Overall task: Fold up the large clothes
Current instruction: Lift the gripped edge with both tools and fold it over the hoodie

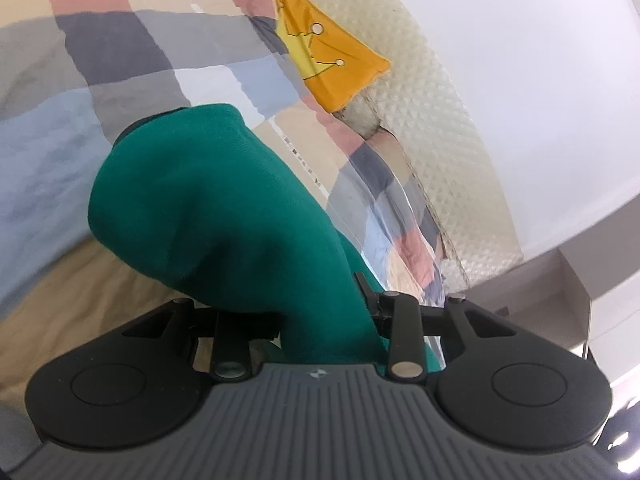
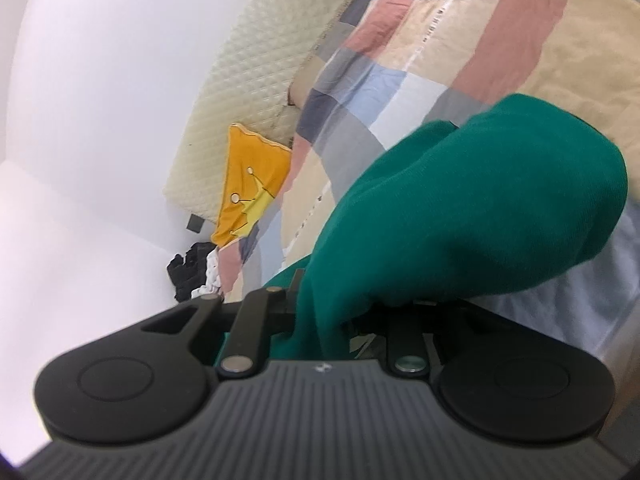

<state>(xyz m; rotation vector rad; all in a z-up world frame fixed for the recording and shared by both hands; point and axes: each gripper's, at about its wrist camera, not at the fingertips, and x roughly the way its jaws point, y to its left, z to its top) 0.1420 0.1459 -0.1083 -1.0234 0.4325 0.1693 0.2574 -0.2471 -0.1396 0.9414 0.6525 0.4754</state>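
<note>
White walls close the room behind a bed whose patchwork cover (image 1: pixel 132 64) carries blocks of grey, pale blue, pink, cream and dark slate, and this cover fills most of both wrist views. Along the far edge of the bed runs a cream quilted headboard (image 1: pixel 432 92), its surface dimpled all over. Against it leans 1 orange cushion (image 1: pixel 340 64) with a yellow crown drawn on it. Seen from the right wrist, a dark bundle of cloth with some white in it (image 2: pixel 192 272) lies in the corner beyond the cushion, too small to identify. Seen from the left wrist, a pale shelf or ledge (image 1: pixel 576 276) sits at the right edge, cut off by the frame.

A green garment (image 1: pixel 208 208) hangs in a thick bunched fold in front of both cameras, held up off the cover. The left gripper (image 1: pixel 320 320) has the cloth gathered between its jaws, which pinch it; the fingertips themselves are buried in the fabric and cannot be seen. The right gripper (image 2: pixel 340 316) likewise clamps the green cloth, with only 1 dark finger edge showing on the left of the fold and the rest covered. How much of the garment trails below the 2 grippers is hidden by their black housings, and its overall shape cannot be made out.
</note>
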